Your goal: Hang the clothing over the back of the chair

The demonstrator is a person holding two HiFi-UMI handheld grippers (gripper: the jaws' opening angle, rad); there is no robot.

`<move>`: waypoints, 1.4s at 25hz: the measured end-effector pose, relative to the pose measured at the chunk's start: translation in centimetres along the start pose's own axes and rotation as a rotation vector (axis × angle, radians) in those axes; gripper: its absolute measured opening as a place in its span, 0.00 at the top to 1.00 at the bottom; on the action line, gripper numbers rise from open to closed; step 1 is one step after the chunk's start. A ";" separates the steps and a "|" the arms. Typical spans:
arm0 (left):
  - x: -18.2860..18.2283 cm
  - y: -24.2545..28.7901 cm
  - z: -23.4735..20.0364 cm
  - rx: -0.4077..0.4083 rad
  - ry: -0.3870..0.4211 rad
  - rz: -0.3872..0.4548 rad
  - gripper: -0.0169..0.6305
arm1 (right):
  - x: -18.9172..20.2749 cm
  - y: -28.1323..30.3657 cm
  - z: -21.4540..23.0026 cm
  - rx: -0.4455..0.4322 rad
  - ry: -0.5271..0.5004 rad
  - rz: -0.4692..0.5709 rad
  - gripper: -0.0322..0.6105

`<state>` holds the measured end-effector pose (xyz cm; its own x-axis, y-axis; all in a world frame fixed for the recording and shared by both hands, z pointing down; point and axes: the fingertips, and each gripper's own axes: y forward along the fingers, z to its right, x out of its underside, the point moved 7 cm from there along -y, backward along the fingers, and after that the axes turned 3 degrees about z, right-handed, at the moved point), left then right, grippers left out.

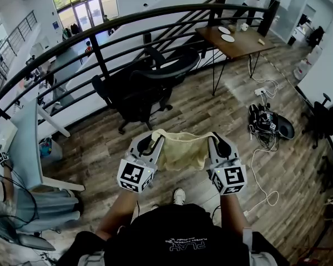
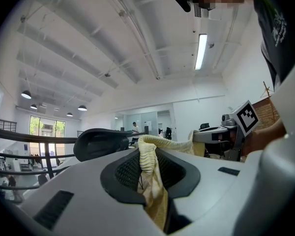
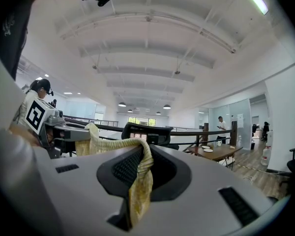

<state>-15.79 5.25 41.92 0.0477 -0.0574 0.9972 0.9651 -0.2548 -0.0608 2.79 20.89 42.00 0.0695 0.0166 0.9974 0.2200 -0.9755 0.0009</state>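
Both the left gripper (image 1: 145, 155) and right gripper (image 1: 220, 155) pinch the yellow garment (image 1: 180, 148) stretched between their jaws.

wear: black shirt (image 1: 180, 238), white print | left gripper (image 1: 154, 137), right gripper (image 1: 216, 139): grey, black-lined jaws | marker cubes (image 1: 136, 175): black-white squares

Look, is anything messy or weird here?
Yes: loose white cables snake across the wooden floor right of the chair, tangled beside a black heap. The yellow clothing stretched between the left claw and right claw looks fine.
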 end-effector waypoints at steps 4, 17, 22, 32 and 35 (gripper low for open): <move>-0.1 1.2 -0.2 -0.011 0.021 -0.013 0.86 | -0.2 1.3 1.0 -0.020 0.013 0.015 0.89; 0.3 4.4 -1.3 -0.094 0.049 -0.033 0.86 | 0.5 5.1 3.8 -0.107 0.038 0.041 0.89; 0.5 5.2 -0.9 -0.134 0.052 -0.048 0.86 | 0.6 5.7 5.0 -0.148 0.040 0.037 0.89; 1.7 6.6 -0.3 -0.186 0.035 -0.077 0.86 | 1.9 7.5 6.7 -0.216 0.046 0.025 0.89; 1.7 7.2 -0.9 -0.195 0.031 -0.074 0.86 | 2.2 8.1 7.3 -0.214 0.049 0.029 0.89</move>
<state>-9.02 2.48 43.16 -0.0322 -0.0602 0.9977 0.8974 -0.4412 0.0023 11.87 14.60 43.69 0.0242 -0.0180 0.9995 0.0065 -0.9998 -0.0182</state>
